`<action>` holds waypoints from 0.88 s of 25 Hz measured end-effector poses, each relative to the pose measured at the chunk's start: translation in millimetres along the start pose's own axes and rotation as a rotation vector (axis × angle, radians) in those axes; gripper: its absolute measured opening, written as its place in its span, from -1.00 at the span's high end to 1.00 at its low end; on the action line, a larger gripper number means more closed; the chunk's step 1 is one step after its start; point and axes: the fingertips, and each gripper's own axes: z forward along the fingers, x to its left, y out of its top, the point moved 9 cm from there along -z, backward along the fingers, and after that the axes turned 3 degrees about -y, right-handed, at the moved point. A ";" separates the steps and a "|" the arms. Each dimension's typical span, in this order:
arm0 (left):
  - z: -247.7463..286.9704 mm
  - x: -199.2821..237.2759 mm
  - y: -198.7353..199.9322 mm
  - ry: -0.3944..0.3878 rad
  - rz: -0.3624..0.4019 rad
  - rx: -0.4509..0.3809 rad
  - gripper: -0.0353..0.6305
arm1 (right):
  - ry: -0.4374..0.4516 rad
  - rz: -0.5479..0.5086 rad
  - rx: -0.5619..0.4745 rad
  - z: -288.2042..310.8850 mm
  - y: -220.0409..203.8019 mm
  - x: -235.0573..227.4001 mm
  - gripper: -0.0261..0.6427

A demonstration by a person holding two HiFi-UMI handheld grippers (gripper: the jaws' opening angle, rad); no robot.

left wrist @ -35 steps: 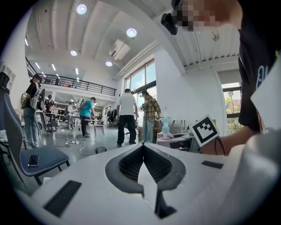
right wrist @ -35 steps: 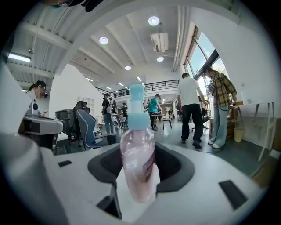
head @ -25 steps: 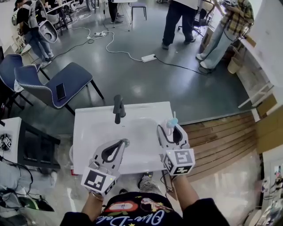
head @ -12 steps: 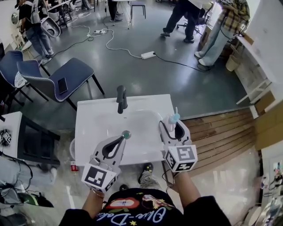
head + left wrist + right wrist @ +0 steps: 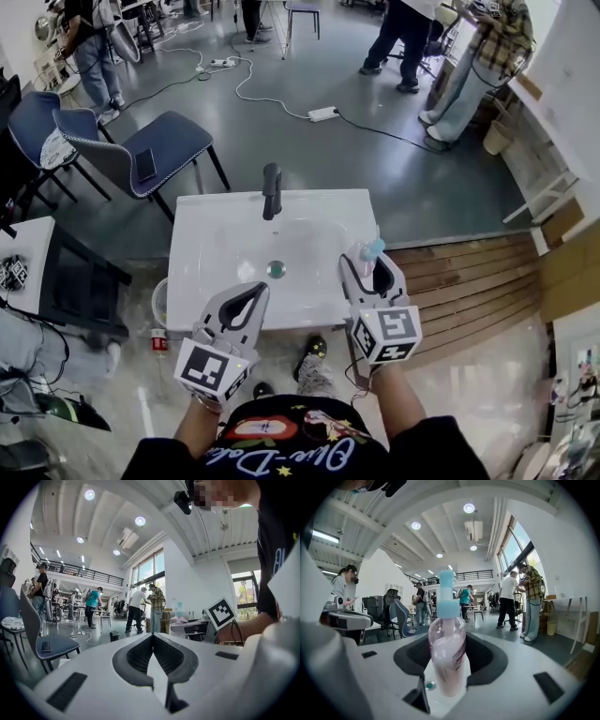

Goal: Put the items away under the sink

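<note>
A clear pump bottle [image 5: 447,656] of pink liquid with a light blue pump top stands upright between the jaws of my right gripper [image 5: 448,645], which is shut on it. In the head view the right gripper [image 5: 368,269] and its bottle [image 5: 367,254] hover over the right front part of the white sink [image 5: 216,234]. My left gripper [image 5: 255,292] hangs over the sink's front edge, jaws closed together with nothing between them, as the left gripper [image 5: 151,636] view confirms. The dark faucet [image 5: 272,190] and drain [image 5: 276,270] lie beyond both grippers. The space under the sink is hidden.
A blue chair [image 5: 155,150] with a phone on it stands behind the sink on the left. A black side table [image 5: 70,281], a white basket [image 5: 159,302] and a red can [image 5: 157,341] sit to its left. Wooden decking [image 5: 469,281] lies right. People and cables are farther back.
Both grippers have drawn back toward the sink's front edge; the left one no longer covers the drain. The right gripper has kept its hold on the bottle.
</note>
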 end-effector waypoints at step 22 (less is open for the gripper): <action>-80.4 6.6 -4.8 0.024 0.001 -0.005 0.87 | 0.023 -0.004 -0.011 -34.6 2.1 74.3 0.28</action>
